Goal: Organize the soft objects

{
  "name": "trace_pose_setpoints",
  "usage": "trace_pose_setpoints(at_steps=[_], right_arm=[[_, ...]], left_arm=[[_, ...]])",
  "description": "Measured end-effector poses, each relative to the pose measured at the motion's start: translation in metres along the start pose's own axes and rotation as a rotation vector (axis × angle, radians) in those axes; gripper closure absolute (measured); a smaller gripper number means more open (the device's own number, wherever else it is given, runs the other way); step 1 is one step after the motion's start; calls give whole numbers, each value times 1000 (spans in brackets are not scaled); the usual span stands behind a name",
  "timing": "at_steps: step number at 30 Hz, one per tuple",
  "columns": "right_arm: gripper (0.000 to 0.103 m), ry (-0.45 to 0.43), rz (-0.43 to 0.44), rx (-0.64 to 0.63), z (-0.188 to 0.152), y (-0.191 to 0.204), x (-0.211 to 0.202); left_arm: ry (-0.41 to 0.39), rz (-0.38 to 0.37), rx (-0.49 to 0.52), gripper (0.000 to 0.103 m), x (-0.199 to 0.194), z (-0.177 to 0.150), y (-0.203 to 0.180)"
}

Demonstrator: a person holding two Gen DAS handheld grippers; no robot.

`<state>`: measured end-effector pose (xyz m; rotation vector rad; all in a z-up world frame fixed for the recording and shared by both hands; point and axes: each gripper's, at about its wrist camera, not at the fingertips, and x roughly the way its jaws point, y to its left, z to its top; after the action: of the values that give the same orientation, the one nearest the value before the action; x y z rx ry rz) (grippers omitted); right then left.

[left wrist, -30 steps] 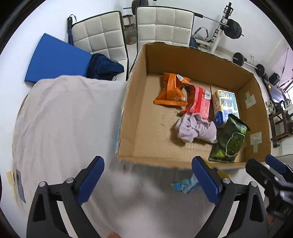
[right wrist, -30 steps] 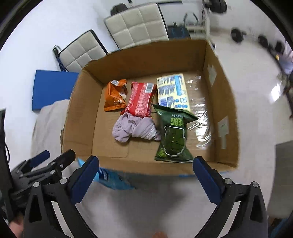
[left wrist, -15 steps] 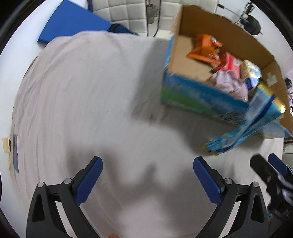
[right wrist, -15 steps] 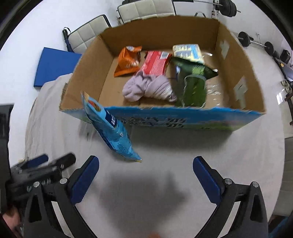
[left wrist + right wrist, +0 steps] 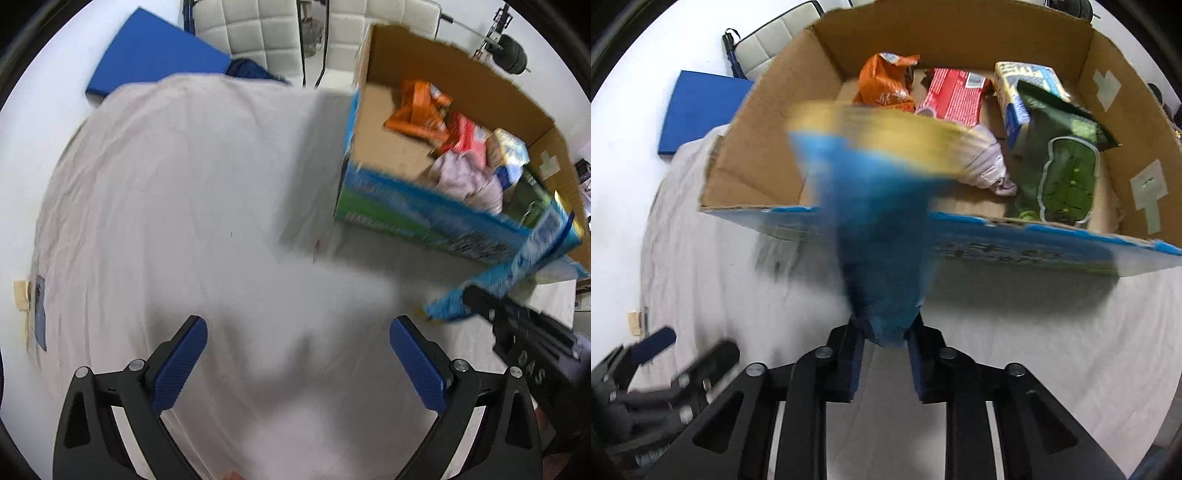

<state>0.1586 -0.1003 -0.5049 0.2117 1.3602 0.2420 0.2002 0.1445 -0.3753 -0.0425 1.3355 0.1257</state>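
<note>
Our left gripper [image 5: 297, 354] hung with jaws apart over the worktop [image 5: 184, 221]. Our right gripper [image 5: 884, 363] had its jaws clamped on one blue packet [image 5: 882, 236], raised before the cardboard box [image 5: 1126, 110] holding four packets and one cloth [image 5: 982, 162].

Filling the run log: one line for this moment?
right gripper: shut on blue bag | left gripper: open, empty | cardboard box: bag outside
</note>
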Motion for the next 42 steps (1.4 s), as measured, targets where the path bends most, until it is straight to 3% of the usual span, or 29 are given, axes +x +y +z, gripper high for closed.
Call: trace_pose_setpoints(at_steps=[6,10,16,21,31,33,34,35,39,42], right_arm=[[82,39,69,66,2,-25,-61],[82,59,66,113,22,-47,-103],[82,23,-64,74,65,-64,-149],[82,32,-155,73,98,-79,-151],[79,189,-247,113,129,-116,-99],[64,191,-251,128,128,-123,-96],[45,178,-249,133,129,-123,-97],[34,161,-246,132,130,-123,-100],[33,136,-251,127,136,-125,-102],[18,116,-264,109,134,-118,-103]], left_arm=[[-109,-58,44,1,-56,20,-25],[-163,-135,89,1,-91,40,-57],[-201,-196,169,1,-113,75,-108],[-205,-199,183,1,-107,104,-131],[-158,-161,181,1,-70,128,-143],[-146,-166,173,1,-65,130,-142],[-143,-167,169,1,-63,130,-142],[-139,-167,166,1,-62,131,-141],[-141,-165,168,2,-63,132,-142],[-154,-161,170,1,-66,131,-141]])
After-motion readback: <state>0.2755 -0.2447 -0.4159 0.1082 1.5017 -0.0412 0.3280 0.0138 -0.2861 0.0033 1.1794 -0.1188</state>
